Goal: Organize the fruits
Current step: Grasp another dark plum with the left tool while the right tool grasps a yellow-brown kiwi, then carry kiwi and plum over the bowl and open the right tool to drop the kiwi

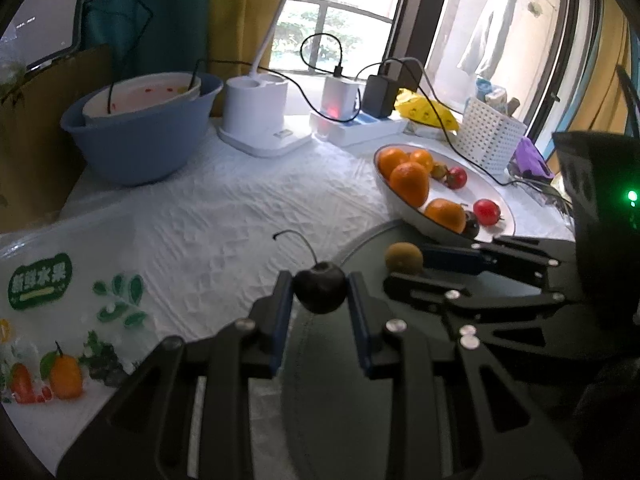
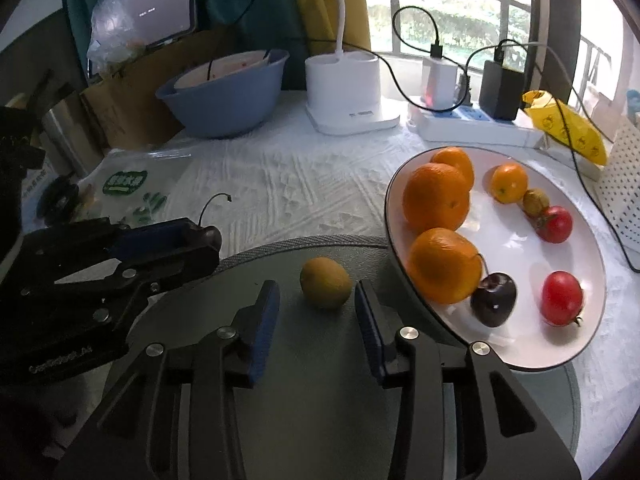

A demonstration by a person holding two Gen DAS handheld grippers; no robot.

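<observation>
My left gripper [image 1: 320, 292] is shut on a dark cherry [image 1: 320, 294] whose stem curls up; it hangs over the edge of a round grey mat [image 1: 320, 392]. The same gripper [image 2: 208, 242] and cherry [image 2: 211, 235] show at the left of the right wrist view. A brownish-green kiwi [image 2: 326, 282] rests on the mat [image 2: 320, 408]. My right gripper [image 2: 316, 304] stands open around its near side, pads not pressing it. A white plate [image 2: 520, 240] to the right holds oranges [image 2: 436, 200], red tomatoes [image 2: 562, 298] and another dark cherry [image 2: 494, 298].
At the back stand a blue basin [image 2: 228, 100], a white lamp base [image 2: 344, 92], a power strip with chargers and cables [image 2: 472, 120], a yellow bag [image 2: 568, 128] and a white perforated basket [image 2: 624, 200]. A printed fruit bag [image 1: 60, 312] lies at the left on the white cloth.
</observation>
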